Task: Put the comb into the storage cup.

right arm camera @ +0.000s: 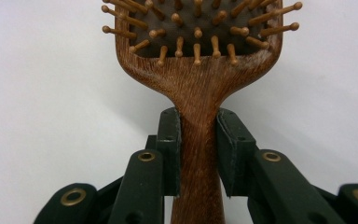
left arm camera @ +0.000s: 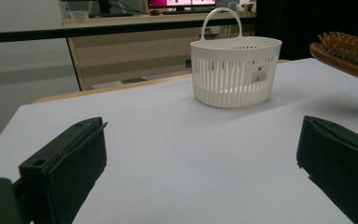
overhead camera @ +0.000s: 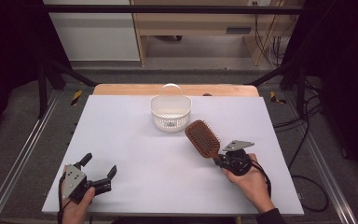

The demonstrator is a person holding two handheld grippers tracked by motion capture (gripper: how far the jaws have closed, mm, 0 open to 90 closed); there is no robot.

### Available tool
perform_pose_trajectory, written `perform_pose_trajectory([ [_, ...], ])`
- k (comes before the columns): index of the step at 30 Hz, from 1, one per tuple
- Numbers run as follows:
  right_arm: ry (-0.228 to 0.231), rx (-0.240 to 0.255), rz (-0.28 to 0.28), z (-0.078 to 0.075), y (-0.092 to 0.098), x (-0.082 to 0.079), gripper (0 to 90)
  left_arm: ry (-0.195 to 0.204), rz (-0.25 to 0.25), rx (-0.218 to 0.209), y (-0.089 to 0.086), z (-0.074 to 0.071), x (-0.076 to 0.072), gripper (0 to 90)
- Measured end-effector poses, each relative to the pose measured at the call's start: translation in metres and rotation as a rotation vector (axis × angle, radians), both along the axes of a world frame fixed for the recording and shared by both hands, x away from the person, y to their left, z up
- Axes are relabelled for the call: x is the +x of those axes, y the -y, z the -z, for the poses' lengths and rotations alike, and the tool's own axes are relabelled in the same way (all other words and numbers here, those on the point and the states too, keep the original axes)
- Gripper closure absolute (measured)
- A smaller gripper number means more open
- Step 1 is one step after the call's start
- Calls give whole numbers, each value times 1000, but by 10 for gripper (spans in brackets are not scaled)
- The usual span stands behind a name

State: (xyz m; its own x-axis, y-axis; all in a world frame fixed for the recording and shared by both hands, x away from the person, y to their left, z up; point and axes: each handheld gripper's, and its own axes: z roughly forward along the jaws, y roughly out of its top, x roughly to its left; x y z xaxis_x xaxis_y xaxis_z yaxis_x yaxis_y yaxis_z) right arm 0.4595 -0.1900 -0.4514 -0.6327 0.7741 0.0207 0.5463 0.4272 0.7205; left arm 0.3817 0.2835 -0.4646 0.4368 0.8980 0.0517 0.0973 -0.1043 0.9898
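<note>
At the near left corner of the pale grey rectangular tabletop (overhead camera: 135, 154), the left gripper (overhead camera: 99, 166) sits in the person's left hand (overhead camera: 77, 205), low over the surface, its two black jaws spread wide apart with nothing between them. The left gripper view confirms this: one jaw stands at each side of the frame, with bare tabletop across the gap. Farther in, near the middle of the far edge, stands a white slotted plastic basket (overhead camera: 170, 113) with an arched handle, upright, a small barcode label on its wall; in the left gripper view it (left arm camera: 235, 70) is seen well beyond the jaws. Just to the right of the basket and nearer the person is a brown wooden paddle hairbrush (overhead camera: 203, 138), bristles facing up, its head angled toward the basket without touching it. Its handle runs down and right into the right gripper (overhead camera: 220, 160), held by the person's right hand (overhead camera: 249, 179). In the right gripper view the black jaws press on both sides of the hairbrush's narrow handle (right arm camera: 198, 154), clamped firmly just below the head, with the white table behind.
</note>
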Motion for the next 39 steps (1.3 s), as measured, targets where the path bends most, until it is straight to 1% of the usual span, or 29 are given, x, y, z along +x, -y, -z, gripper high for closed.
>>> perform_pose_trajectory([
  [2,26,24,-1,-1,-2,-1,732,5,4,-6,1,-2,-2,16],
  [4,54,41,-10,-2,-4,-2,732,10,15,-33,1,-5,-4,17],
  [6,84,60,-14,-4,-6,-4,732,16,26,-32,3,-10,-5,16],
  [7,97,73,-17,-5,-7,-4,732,15,29,-43,4,-13,-5,16],
  [8,106,88,-15,-5,-7,-5,732,14,33,-64,6,-16,-4,16],
  [9,120,95,-20,-6,-8,-6,732,10,40,-73,9,-19,-2,16],
  [10,130,108,-23,-6,-9,-6,732,11,40,-68,12,-23,0,15],
  [11,141,116,-26,-6,-10,-7,732,21,23,-55,16,-26,1,10],
  [12,152,121,-32,-6,-12,-7,732,22,8,-47,21,-28,3,6],
  [13,159,130,-37,-6,-13,-8,732,8,21,-42,25,-30,6,2],
  [15,168,145,-51,-6,-15,-8,732,-12,35,-51,33,-35,11,2],
  [16,168,152,-61,-6,-17,-8,732,-14,43,-43,38,-37,13,2],
  [18,170,152,-71,-5,-20,-8,732,-7,51,-28,46,-43,18,3],
  [21,168,162,-81,-3,-26,-8,732,-2,87,-32,56,-52,23,13],
  [22,169,165,-84,-3,-27,-8,732,-1,96,-37,59,-56,24,13],
  [24,177,168,-88,-4,-31,-9,732,-3,116,-65,63,-62,27,13],
  [26,182,174,-94,-5,-35,-9,732,-5,145,-85,68,-68,30,13],
  [28,196,176,-99,-6,-38,-10,732,-32,166,-93,74,-72,33,13],
  [29,202,179,-99,-7,-40,-10,732,-39,176,-92,77,-74,35,15],
  [32,223,192,-105,-9,-45,-9,732,-31,201,-83,86,-79,39,11],
  [34,235,202,-109,-10,-50,-8,732,-37,216,-93,90,-81,42,17],
  [36,249,213,-115,-12,-54,-8,732,-41,215,-115,93,-83,45,19],
  [39,268,231,-127,-14,-61,-7,732,-44,235,-138,96,-88,46,19],
])
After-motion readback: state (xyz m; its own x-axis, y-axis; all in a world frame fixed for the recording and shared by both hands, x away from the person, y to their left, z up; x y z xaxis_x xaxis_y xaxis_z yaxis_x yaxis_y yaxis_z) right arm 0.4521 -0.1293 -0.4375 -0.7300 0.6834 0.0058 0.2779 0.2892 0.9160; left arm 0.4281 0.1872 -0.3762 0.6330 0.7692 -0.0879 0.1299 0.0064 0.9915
